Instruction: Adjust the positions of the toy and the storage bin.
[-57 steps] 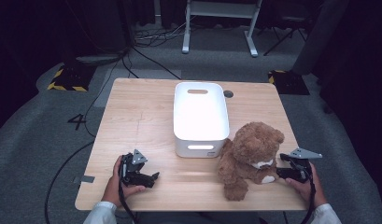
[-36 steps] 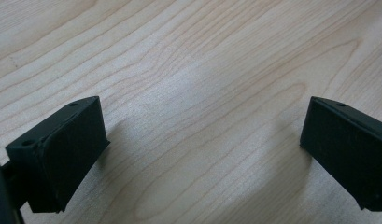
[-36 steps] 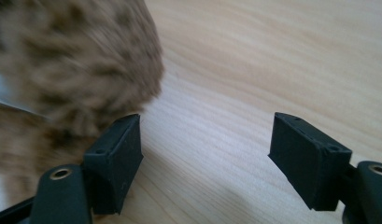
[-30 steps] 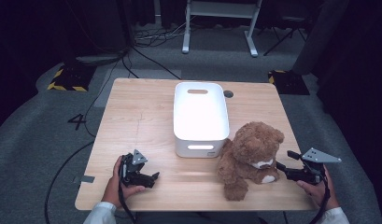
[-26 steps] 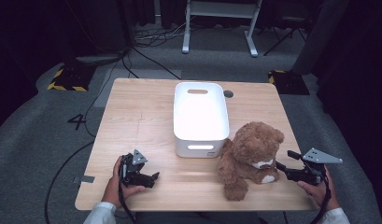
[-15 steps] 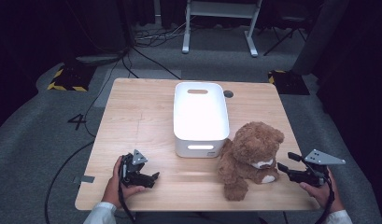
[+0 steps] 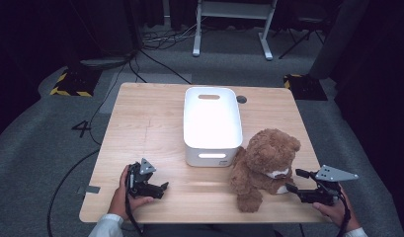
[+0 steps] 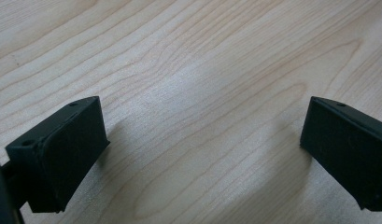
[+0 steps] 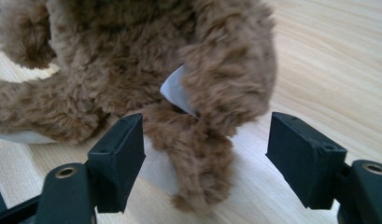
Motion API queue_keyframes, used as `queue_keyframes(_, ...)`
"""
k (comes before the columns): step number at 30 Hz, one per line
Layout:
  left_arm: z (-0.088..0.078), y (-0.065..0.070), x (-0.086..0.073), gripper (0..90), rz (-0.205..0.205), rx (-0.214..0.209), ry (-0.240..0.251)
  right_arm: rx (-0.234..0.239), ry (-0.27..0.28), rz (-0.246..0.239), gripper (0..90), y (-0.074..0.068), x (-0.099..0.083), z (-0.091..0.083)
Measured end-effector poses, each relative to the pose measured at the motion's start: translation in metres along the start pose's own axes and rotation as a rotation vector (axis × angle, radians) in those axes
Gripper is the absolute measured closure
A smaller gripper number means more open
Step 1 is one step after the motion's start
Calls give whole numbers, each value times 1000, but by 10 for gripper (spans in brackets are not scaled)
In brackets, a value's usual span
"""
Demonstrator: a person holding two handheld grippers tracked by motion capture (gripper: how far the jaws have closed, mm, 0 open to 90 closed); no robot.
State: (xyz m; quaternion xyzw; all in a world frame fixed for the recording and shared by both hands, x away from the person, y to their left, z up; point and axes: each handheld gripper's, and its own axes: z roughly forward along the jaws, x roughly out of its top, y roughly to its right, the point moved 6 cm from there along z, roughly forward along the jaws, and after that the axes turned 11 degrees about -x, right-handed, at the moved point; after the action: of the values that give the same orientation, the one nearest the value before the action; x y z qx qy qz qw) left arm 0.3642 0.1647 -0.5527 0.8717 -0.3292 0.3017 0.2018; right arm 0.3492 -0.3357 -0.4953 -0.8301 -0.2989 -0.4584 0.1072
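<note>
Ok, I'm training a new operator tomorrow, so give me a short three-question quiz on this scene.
1. True or false: the right claw grips the brown plush teddy bear.
2. What lies under the left claw? A) bare wooden table B) white plastic bin C) the bear
3. Which side of the bin does the bear lean against: its left or its right?

Key: 1 false, the jaws stand open around a limb; 2 A; 3 right, at its near corner.

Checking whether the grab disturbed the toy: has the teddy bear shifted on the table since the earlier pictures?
No. The teddy bear sits where it did, its back against the white bin's near right corner.
</note>
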Motion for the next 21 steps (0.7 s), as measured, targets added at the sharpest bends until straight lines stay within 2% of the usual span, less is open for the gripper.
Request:
queue_keyframes(5, 0, 0, 0, 6, 0, 0, 0, 12, -24, -21, 270, -7, -3, 9)
queue_keyframes(12, 0, 0, 0, 5, -4, -1, 2, 31, -75, -20, 274, -14, -8, 21)
queue_keyframes(14, 0, 0, 0, 5, -1, 0, 0, 45, -77, -16, 299, -16, -9, 23)
queue_keyframes(17, 0, 0, 0, 6, -4, -1, 3, 36, -80, -26, 373, -17, -9, 25)
queue_keyframes(21, 0, 0, 0, 6, -4, -2, 1, 21, -69, -66, 501, -19, -9, 22)
